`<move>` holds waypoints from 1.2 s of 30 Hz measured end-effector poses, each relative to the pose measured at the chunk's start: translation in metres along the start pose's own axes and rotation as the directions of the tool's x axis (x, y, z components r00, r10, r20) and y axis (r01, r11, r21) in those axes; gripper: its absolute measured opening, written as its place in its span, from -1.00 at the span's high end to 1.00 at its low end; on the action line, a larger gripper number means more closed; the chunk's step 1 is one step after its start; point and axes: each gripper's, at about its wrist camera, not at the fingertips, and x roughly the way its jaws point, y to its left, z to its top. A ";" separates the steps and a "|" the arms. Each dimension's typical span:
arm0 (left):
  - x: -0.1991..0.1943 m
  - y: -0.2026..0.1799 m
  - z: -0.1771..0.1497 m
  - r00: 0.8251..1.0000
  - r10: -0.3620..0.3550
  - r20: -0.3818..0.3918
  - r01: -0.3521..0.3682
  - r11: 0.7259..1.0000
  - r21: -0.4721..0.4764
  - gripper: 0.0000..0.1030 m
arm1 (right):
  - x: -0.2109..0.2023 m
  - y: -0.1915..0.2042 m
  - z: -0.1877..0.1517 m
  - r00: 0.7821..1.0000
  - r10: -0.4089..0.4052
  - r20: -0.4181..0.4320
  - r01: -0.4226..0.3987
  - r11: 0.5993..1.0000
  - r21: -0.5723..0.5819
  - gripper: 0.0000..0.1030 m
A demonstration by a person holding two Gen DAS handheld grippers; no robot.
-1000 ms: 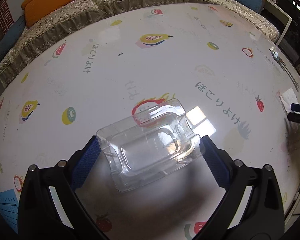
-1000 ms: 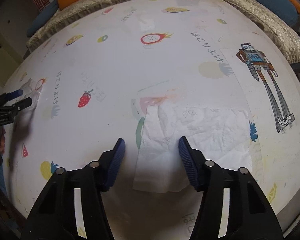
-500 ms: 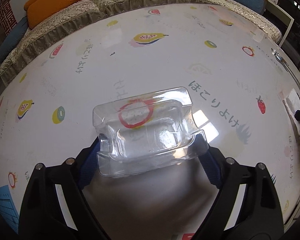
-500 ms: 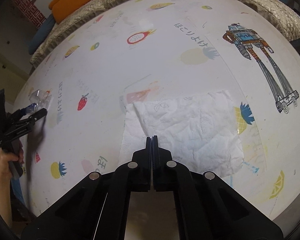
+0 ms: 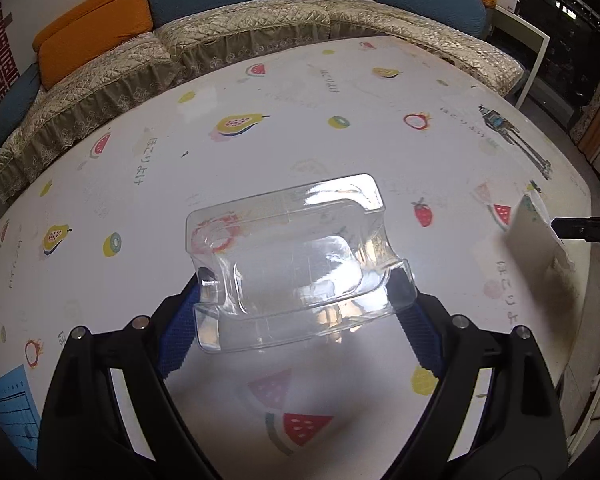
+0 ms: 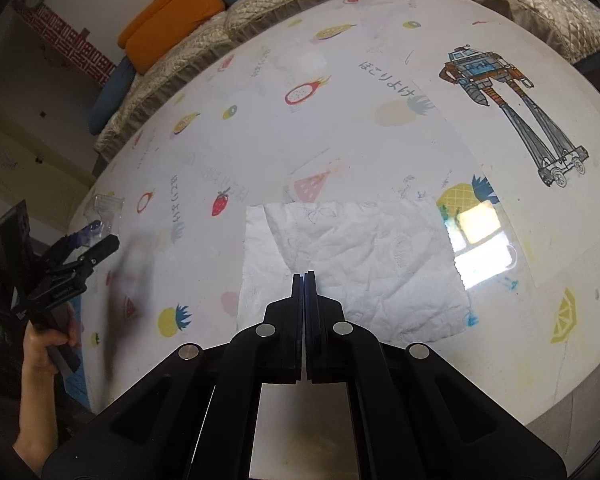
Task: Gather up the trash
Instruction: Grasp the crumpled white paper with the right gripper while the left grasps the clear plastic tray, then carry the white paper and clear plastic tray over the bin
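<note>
My left gripper (image 5: pixel 300 292) is shut on a clear plastic tray (image 5: pixel 292 256) and holds it lifted above the table (image 5: pixel 300 120); the blue pads press its two sides. My right gripper (image 6: pixel 304 276) is shut on the near edge of a crumpled white paper napkin (image 6: pixel 360 256), which hangs lifted off the table (image 6: pixel 340 120). In the left wrist view the napkin (image 5: pixel 532 236) and right gripper (image 5: pixel 560 226) show at the far right. In the right wrist view the left gripper (image 6: pixel 96 236) with the clear tray (image 6: pixel 106 208) shows at the far left.
The table has a white cover printed with fruit and a robot drawing (image 6: pixel 508 108). A quilted sofa (image 5: pixel 260 36) with orange and blue cushions runs along the far edge. A blue paper (image 5: pixel 8 408) lies at the near left corner.
Both grippers have risen with their loads: the clear tray has come up off the table, and the napkin has lifted with the right gripper. The right jaws closed a second ago.
</note>
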 end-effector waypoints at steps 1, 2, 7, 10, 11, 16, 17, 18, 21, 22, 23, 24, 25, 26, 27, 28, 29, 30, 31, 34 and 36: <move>-0.004 -0.007 -0.001 1.000 -0.009 0.000 0.009 1.000 0.007 -0.66 | -0.008 0.000 -0.004 1.000 0.007 0.008 -0.007 1.000 0.002 0.97; -0.008 -0.016 -0.001 1.000 -0.017 0.000 0.017 1.000 0.016 -0.66 | -0.017 0.000 -0.007 1.000 0.013 0.017 -0.013 1.000 0.003 0.97; -0.033 -0.072 -0.009 0.997 -0.078 0.013 0.077 0.995 0.064 -0.66 | -0.072 -0.010 -0.030 0.996 0.049 0.072 -0.051 0.998 0.023 0.97; -0.047 -0.112 -0.016 0.992 -0.123 0.018 0.121 0.988 0.097 -0.66 | -0.109 -0.022 -0.054 0.993 0.057 0.102 -0.061 0.997 0.037 0.97; -0.052 -0.128 -0.019 0.990 -0.139 0.020 0.136 0.984 0.114 -0.66 | -0.121 -0.027 -0.063 0.992 0.057 0.112 -0.062 0.997 0.042 0.97; -0.065 -0.200 -0.038 0.976 -0.217 -0.001 0.214 0.960 0.183 -0.66 | -0.168 -0.060 -0.114 0.987 0.056 0.151 -0.071 0.993 0.093 0.97; -0.067 -0.215 -0.042 0.973 -0.229 -0.008 0.226 0.954 0.199 -0.66 | -0.174 -0.067 -0.126 0.987 0.051 0.153 -0.067 0.992 0.105 0.97; -0.068 -0.231 -0.047 0.969 -0.246 -0.018 0.244 0.946 0.216 -0.66 | -0.179 -0.074 -0.137 0.987 0.047 0.156 -0.066 0.991 0.116 0.97; -0.070 -0.276 -0.066 0.958 -0.283 -0.049 0.285 0.920 0.268 -0.66 | -0.191 -0.098 -0.170 0.986 0.048 0.158 -0.074 0.984 0.164 0.97; -0.070 -0.290 -0.073 0.954 -0.292 -0.063 0.298 0.912 0.282 -0.66 | -0.193 -0.106 -0.182 0.987 0.041 0.156 -0.070 0.981 0.181 0.97; -0.069 -0.301 -0.078 0.950 -0.301 -0.077 0.310 0.904 0.295 -0.66 | -0.196 -0.114 -0.195 0.987 0.034 0.157 -0.065 0.978 0.198 0.97; -0.067 -0.315 -0.086 0.948 -0.306 -0.090 0.319 0.895 0.313 -0.66 | -0.197 -0.121 -0.206 0.987 0.034 0.157 -0.068 0.974 0.217 0.97; -0.067 -0.325 -0.094 0.946 -0.309 -0.102 0.325 0.888 0.324 -0.66 | -0.199 -0.129 -0.220 0.988 0.032 0.153 -0.068 0.969 0.237 0.97; -0.066 -0.335 -0.101 0.942 -0.315 -0.118 0.336 0.879 0.338 -0.66 | -0.200 -0.135 -0.231 0.988 0.027 0.151 -0.065 0.965 0.252 0.97; -0.064 -0.346 -0.110 0.941 -0.311 -0.133 0.338 0.872 0.355 -0.67 | -0.200 -0.142 -0.243 0.989 0.025 0.148 -0.065 0.961 0.269 0.97; -0.061 -0.355 -0.119 0.938 -0.314 -0.149 0.347 0.863 0.367 -0.67 | -0.200 -0.147 -0.253 0.990 0.023 0.142 -0.063 0.957 0.283 0.97; -0.059 -0.362 -0.127 0.935 -0.315 -0.166 0.355 0.856 0.376 -0.67 | -0.200 -0.153 -0.263 0.990 0.021 0.137 -0.061 0.953 0.297 0.97; -0.055 -0.370 -0.135 0.932 -0.312 -0.183 0.360 0.850 0.385 -0.67 | -0.199 -0.158 -0.273 0.991 0.020 0.131 -0.060 0.949 0.311 0.97; -0.051 -0.378 -0.143 0.929 -0.312 -0.197 0.366 0.844 0.392 -0.67 | -0.197 -0.164 -0.284 0.992 0.017 0.124 -0.057 0.944 0.325 0.97; -0.040 -0.395 -0.164 0.920 -0.307 -0.245 0.385 0.829 0.405 -0.66 | -0.190 -0.179 -0.310 0.994 0.020 0.107 -0.058 0.928 0.368 0.97; -0.032 -0.403 -0.178 0.914 -0.298 -0.275 0.393 0.821 0.415 -0.67 | -0.185 -0.187 -0.325 0.995 0.025 0.095 -0.060 0.918 0.392 0.97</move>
